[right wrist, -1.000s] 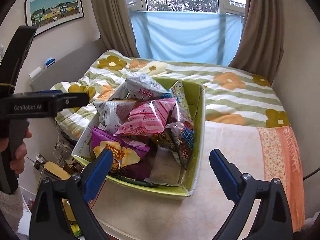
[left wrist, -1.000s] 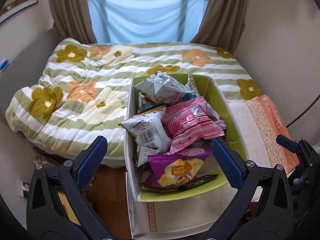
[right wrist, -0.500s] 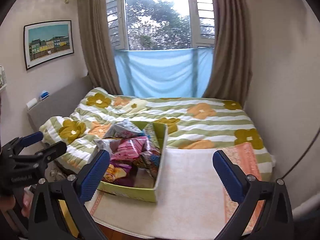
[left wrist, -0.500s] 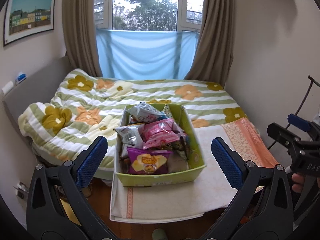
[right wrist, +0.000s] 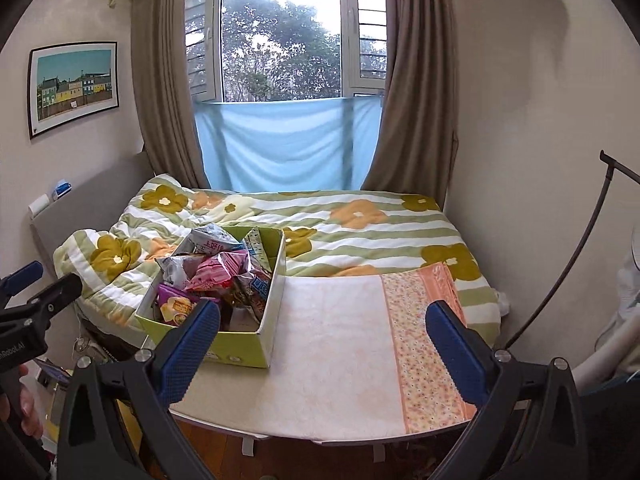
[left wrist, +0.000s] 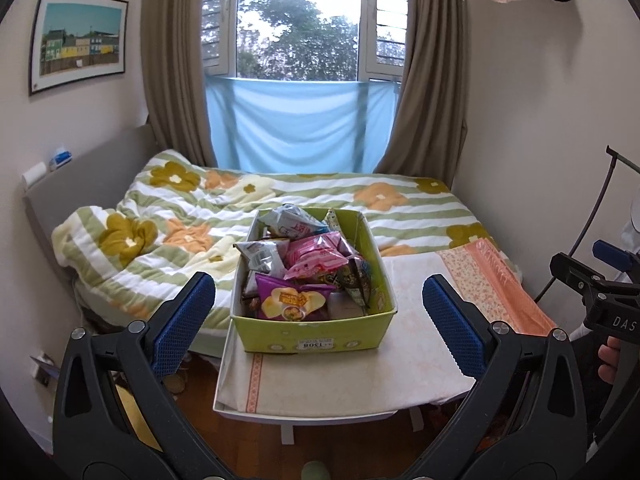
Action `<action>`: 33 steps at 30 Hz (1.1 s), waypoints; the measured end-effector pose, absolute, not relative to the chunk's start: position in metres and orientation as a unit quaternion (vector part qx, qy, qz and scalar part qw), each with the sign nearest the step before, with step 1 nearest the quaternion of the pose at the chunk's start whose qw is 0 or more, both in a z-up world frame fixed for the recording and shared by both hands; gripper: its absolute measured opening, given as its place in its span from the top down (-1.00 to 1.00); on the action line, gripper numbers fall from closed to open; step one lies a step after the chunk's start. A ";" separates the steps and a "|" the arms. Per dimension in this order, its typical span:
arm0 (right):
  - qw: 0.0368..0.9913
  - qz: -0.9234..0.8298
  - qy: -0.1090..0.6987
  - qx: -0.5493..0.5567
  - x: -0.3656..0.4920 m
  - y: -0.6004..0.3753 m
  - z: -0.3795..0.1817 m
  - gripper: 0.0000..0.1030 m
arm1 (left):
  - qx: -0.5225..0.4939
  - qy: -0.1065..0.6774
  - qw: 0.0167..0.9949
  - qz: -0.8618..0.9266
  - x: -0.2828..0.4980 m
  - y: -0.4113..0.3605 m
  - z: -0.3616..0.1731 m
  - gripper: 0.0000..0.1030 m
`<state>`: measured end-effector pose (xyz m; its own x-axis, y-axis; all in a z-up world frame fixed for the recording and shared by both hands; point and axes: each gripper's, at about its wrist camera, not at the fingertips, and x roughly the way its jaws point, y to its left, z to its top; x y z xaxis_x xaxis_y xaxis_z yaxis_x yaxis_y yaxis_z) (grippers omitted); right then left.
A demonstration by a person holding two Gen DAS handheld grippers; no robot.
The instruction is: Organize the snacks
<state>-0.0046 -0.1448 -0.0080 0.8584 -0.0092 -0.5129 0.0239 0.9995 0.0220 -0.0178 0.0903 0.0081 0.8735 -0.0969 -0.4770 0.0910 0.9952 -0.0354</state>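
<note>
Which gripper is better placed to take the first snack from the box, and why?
Probably the left gripper: the box sits straight ahead between its open fingers. The right gripper, also open, faces bare cloth, with the box off to its left.

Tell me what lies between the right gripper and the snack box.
Nothing but bare cloth on the table: the right wrist view shows the open right gripper short of the box, with no snack between.

Both tools are just hanging in the air, tilted a bit downward. Left tool (left wrist: 318,312) has its jaws spread wide, nothing between them. Right tool (right wrist: 322,338) same deal, wide apart and empty.
</note>
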 end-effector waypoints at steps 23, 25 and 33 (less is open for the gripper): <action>0.967 -0.013 0.255 0.016 -0.022 -0.148 -0.004 -0.99 | 0.000 0.236 0.970 -0.051 -0.036 0.082 0.013 -0.99; 0.967 -0.014 0.255 0.017 -0.022 -0.147 -0.005 -0.99 | 0.001 0.234 0.971 -0.051 -0.038 0.080 0.015 -0.99; 0.967 -0.014 0.255 0.019 -0.021 -0.149 -0.005 -0.99 | 0.006 0.231 0.972 -0.053 -0.039 0.076 0.018 -0.99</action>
